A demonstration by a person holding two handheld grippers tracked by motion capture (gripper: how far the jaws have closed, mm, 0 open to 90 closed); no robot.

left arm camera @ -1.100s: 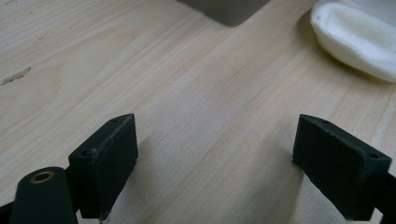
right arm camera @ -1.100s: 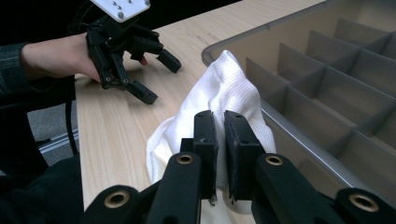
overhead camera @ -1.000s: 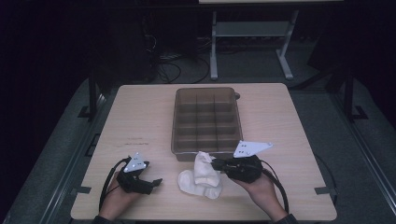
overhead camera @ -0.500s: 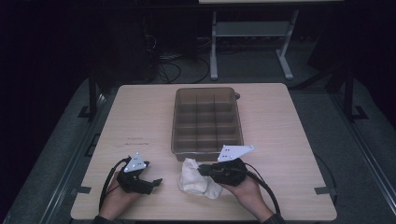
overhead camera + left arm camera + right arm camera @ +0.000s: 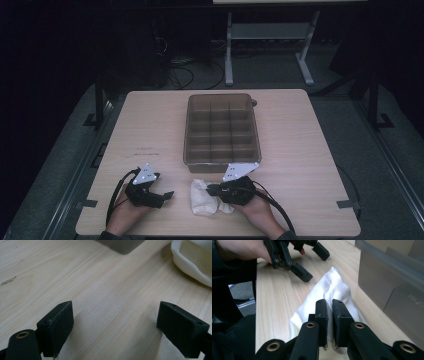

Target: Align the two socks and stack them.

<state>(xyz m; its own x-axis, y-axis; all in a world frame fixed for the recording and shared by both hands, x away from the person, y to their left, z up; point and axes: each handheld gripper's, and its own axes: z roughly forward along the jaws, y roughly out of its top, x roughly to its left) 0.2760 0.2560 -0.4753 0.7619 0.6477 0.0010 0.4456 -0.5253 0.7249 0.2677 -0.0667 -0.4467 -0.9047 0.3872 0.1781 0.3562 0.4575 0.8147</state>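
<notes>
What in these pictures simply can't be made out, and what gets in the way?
- White cloth: in the high view its right part is hidden under the right hand-held gripper; in the left gripper view the picture's edge cuts it off.
- Divided bin: whether its compartments hold anything is too dark to tell in the high view.
- Bin's side lettering: cut off by the edge of the right gripper view.
- Left hand-held gripper: jaws stand wide apart over bare table.

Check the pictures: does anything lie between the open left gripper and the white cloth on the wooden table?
Nothing visible does. Bare wooden table runs from the left gripper to the white cloth; the right gripper is shut on the cloth's far side.
</notes>
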